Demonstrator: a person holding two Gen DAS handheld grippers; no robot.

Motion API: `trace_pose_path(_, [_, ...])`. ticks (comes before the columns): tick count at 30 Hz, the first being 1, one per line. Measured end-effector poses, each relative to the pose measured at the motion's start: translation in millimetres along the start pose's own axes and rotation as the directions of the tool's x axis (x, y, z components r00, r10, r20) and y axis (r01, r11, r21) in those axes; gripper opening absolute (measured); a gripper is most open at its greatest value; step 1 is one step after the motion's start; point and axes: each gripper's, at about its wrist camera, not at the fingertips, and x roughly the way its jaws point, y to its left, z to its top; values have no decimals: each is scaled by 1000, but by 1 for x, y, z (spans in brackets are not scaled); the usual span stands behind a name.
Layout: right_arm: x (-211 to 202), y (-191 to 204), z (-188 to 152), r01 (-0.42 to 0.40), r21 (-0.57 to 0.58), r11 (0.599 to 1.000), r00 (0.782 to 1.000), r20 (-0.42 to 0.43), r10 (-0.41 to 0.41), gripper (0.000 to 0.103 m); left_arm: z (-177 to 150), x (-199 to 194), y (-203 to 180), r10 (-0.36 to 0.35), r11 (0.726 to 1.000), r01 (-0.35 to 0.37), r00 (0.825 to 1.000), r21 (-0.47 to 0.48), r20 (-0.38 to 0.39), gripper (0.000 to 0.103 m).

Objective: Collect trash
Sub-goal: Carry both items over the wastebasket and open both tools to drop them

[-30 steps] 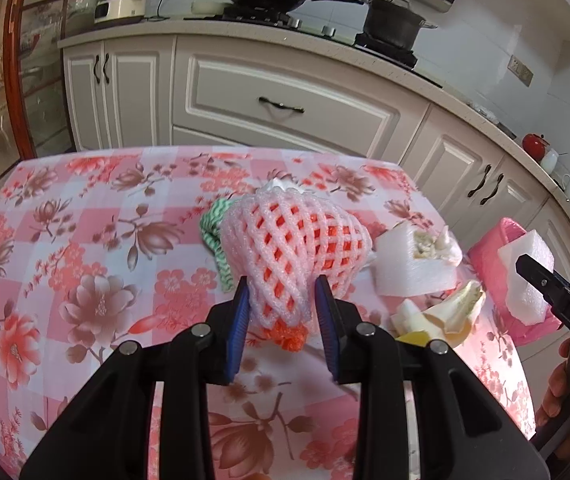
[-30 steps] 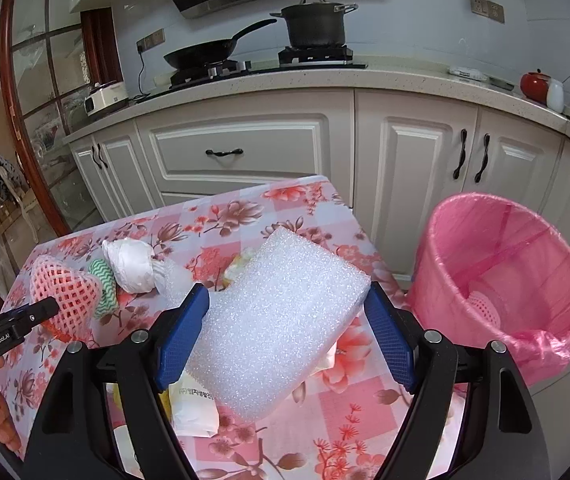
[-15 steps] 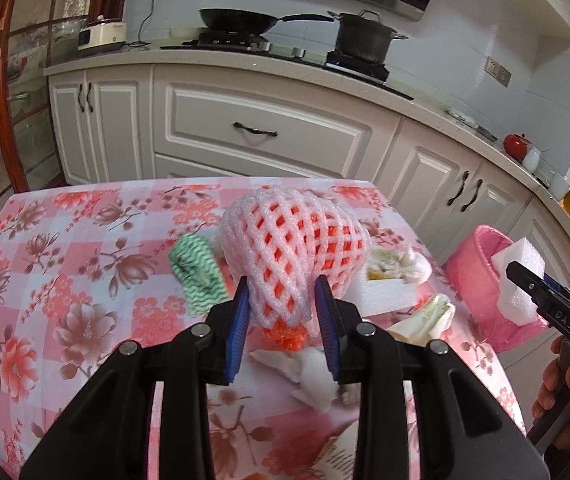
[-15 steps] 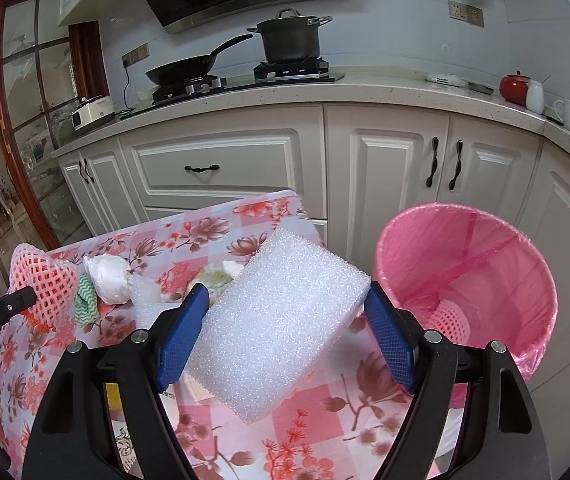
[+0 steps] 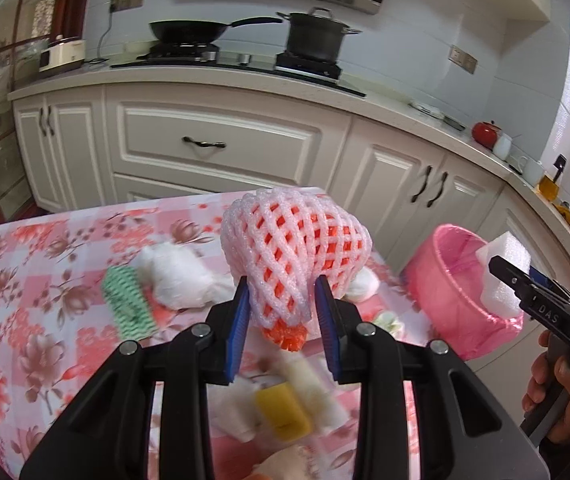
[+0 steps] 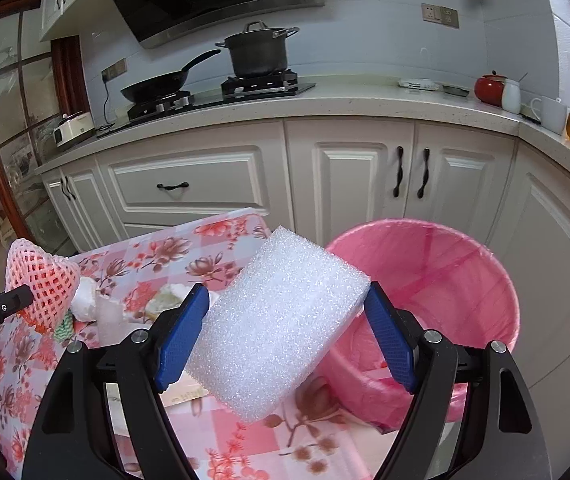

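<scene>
My left gripper [image 5: 283,316] is shut on a pink foam fruit net [image 5: 293,248] with an orange net inside, held above the flowered table [image 5: 25,280]. The same net [image 6: 43,280] shows at the left edge of the right wrist view. My right gripper [image 6: 285,330] is shut on a white foam block [image 6: 281,332], carried near the rim of the pink-lined trash bin [image 6: 465,280]. In the left wrist view that bin [image 5: 445,280] stands off the table's right end, with the foam block [image 5: 503,272] over it.
On the table lie a green-striped wrapper [image 5: 127,306], a crumpled white bag [image 5: 177,276], a yellow scrap [image 5: 283,412] and other litter. White kitchen cabinets [image 6: 345,180] run behind, close to the bin. A hand [image 5: 565,396] grips the right tool.
Both grippers have travelled along the table toward the pink bin, which now looms larger in both views. Each keeps its hold: net in the left, foam block in the right.
</scene>
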Motion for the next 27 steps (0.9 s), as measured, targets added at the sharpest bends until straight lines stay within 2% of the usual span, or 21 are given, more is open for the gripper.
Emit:
trace_pose_path(12, [3, -59, 10, 63, 24, 998, 998, 13, -63, 75, 21, 28, -81, -84, 990, 86, 996, 107, -21, 31])
trace_pose_path(27, [10, -118, 12, 136, 60, 989, 991, 7, -136, 75, 32, 62, -181, -191, 952, 204, 978, 228, -78, 32])
